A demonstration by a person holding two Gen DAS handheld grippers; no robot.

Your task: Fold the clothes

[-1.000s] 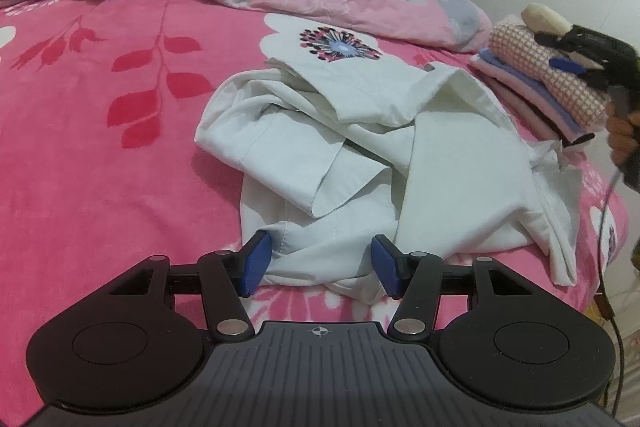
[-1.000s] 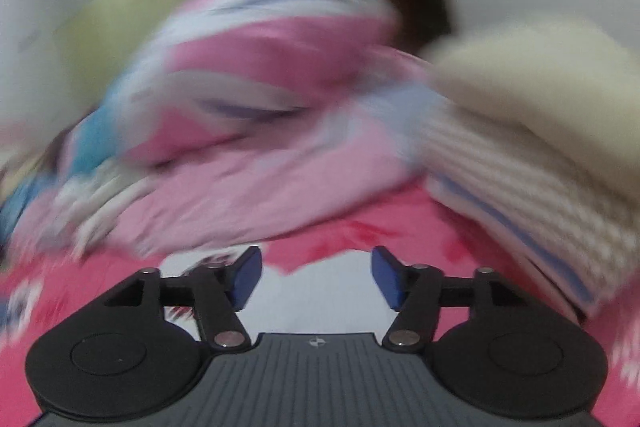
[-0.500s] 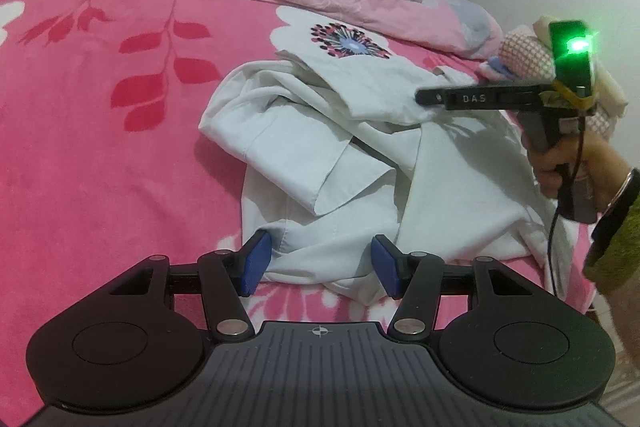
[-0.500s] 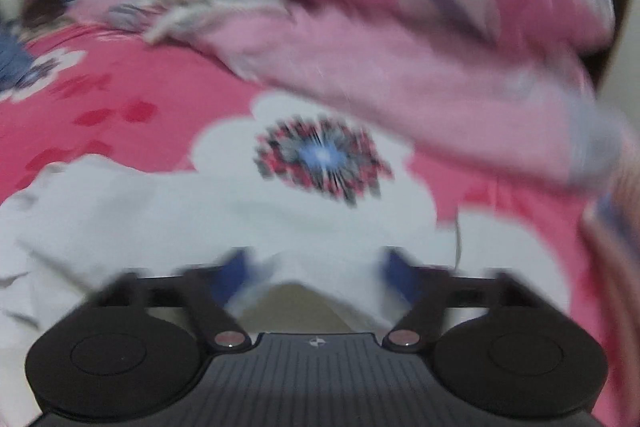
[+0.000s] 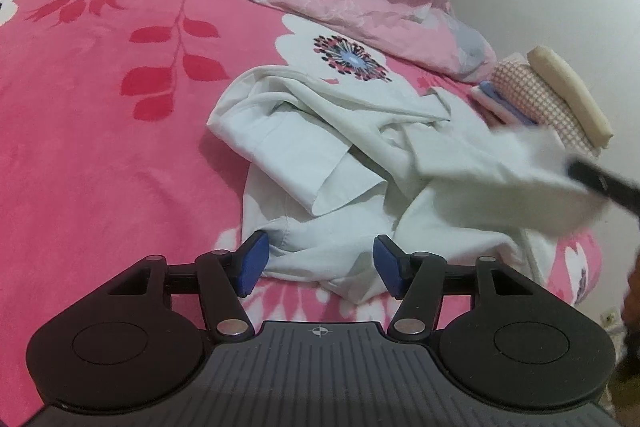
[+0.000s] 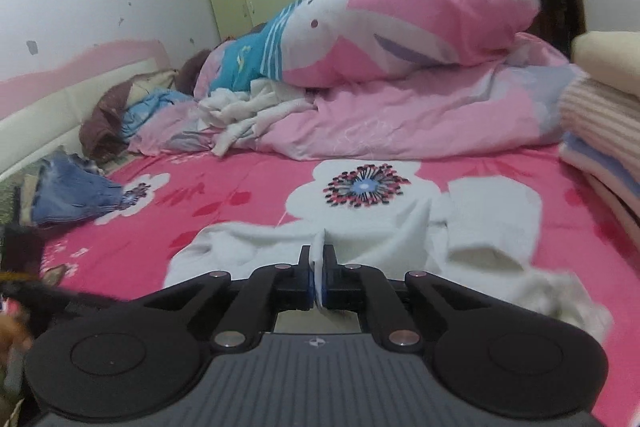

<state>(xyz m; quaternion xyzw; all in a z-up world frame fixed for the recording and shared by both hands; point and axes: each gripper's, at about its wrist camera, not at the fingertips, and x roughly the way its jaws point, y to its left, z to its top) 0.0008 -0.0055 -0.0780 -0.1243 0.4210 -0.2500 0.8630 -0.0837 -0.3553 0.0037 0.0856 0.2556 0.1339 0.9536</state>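
The pale shirt [image 5: 360, 163] lies rumpled mid-bed [image 5: 100, 147], its edge at three o'clock lifted, likely to spread it for folding. The right gripper [image 6: 318, 279] has its jaws clamped together on that white cloth. The left gripper [image 5: 318, 263] hovers at the hem at six o'clock, jaws wide apart, holding nothing.

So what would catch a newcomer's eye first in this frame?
Probably the crumpled white shirt in the middle of the hot pink floral bedspread. The right gripper is pinched shut on a fold of it, while the left gripper sits open at its near hem. A neat stack of folded clothes waits at the bed's right edge.
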